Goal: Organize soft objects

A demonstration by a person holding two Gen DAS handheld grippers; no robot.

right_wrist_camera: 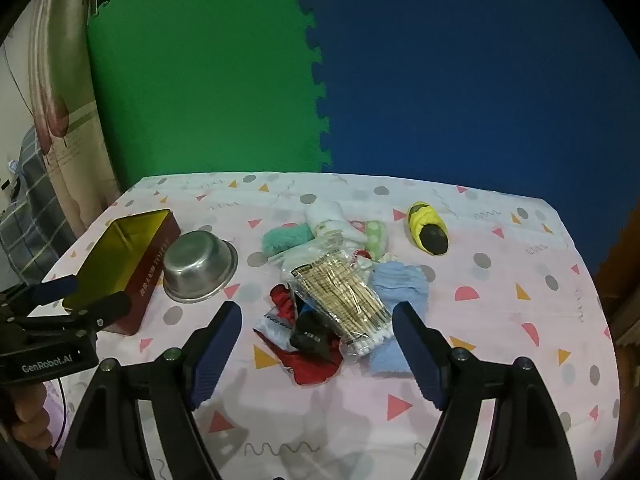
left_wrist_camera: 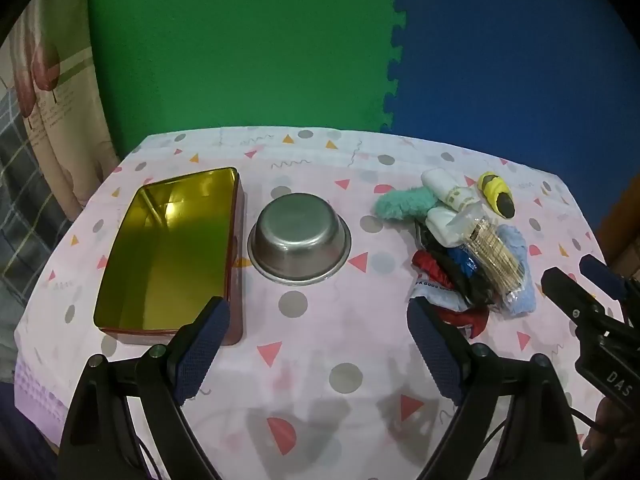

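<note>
While both grippers hang above the near edge of the tabletop (right_wrist_camera: 500, 320) with nothing taken up, the sorting has not begun: the left gripper (left_wrist_camera: 318, 350) has its fingers spread wide over bare cloth, and the right gripper (right_wrist_camera: 318, 354) has its fingers spread just as wide, aimed at the heap of soft objects (right_wrist_camera: 344, 292).

That heap lies on the right half of the tabletop: a light blue fluffy cloth (right_wrist_camera: 398, 286), a teal fluffy piece (right_wrist_camera: 286, 238), white rolled socks (right_wrist_camera: 330, 216) and red and black fabric (right_wrist_camera: 304, 344). A clear bag of cotton swabs (right_wrist_camera: 344, 300) lies across the top of it. A yellow and black rolled item (right_wrist_camera: 428, 230) sits apart behind. To the left stand a steel bowl (left_wrist_camera: 299, 238) and, just beside it, an open tin box (left_wrist_camera: 172, 252), both empty.

The likeliest slip, I judge, is the fingers closing on the swab bag together with cloth beneath it, since the pieces overlap; a lift might then drag neighbours along or shed one short of a container. The slick bag may also slide from the pads.

The tabletop wears a pale pink cloth printed with triangles and dots. Behind it stand green and blue foam mats (left_wrist_camera: 360, 48), with a curtain at left.
</note>
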